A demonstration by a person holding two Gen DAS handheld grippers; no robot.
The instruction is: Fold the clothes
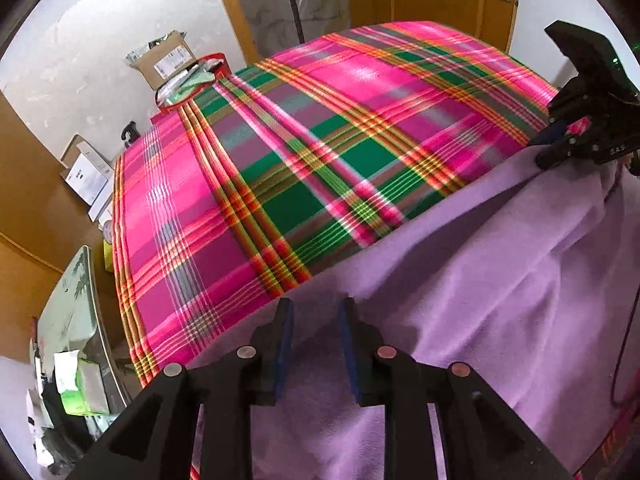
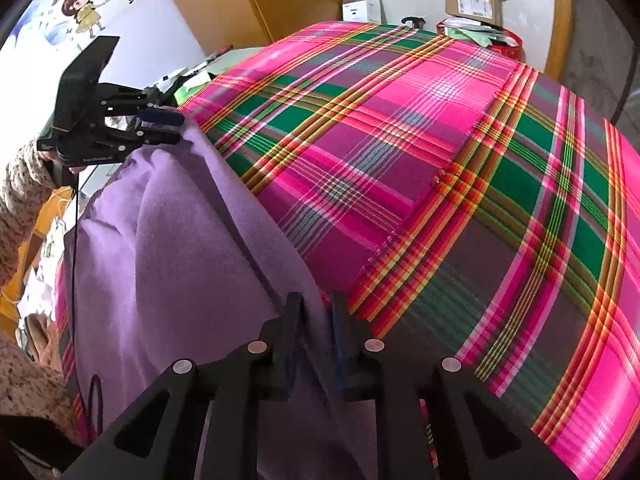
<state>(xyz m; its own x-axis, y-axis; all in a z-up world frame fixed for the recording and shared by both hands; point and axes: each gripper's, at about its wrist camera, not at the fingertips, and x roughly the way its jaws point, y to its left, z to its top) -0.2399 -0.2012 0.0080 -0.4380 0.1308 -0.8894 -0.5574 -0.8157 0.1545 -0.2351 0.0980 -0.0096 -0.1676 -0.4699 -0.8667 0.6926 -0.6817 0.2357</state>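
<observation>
- My left gripper (image 1: 314, 316) has its blue-padded fingers (image 1: 282, 344) spread apart, with the soft lilac fleece garment (image 1: 480, 300) lying under and between them; the pads do not close on the cloth.
- From the right wrist camera I see that same left gripper (image 2: 176, 128) at the far left edge of the lilac fleece garment (image 2: 180, 260), its two fingers apart, one above the other, right at the cloth's upper corner. I cannot tell whether they touch it.
- My right gripper (image 2: 316, 312) has its fingers drawn close together, pinching a ridge of the lilac cloth that rises between them.
- In the left wrist view the right gripper (image 1: 556, 136) sits at the far right corner of the garment, at its top edge.
- The garment lies spread over the near part of a surface covered by a bright pink, green and orange plaid cloth (image 1: 280, 160), its upper edge running straight between my two grippers.
- A speckled knit sleeve (image 2: 20, 200) shows behind the left gripper.
- Beyond the plaid cloth stand a brown cardboard box (image 2: 472, 0) and a red round tin (image 2: 504, 42) stuffed with papers.
</observation>
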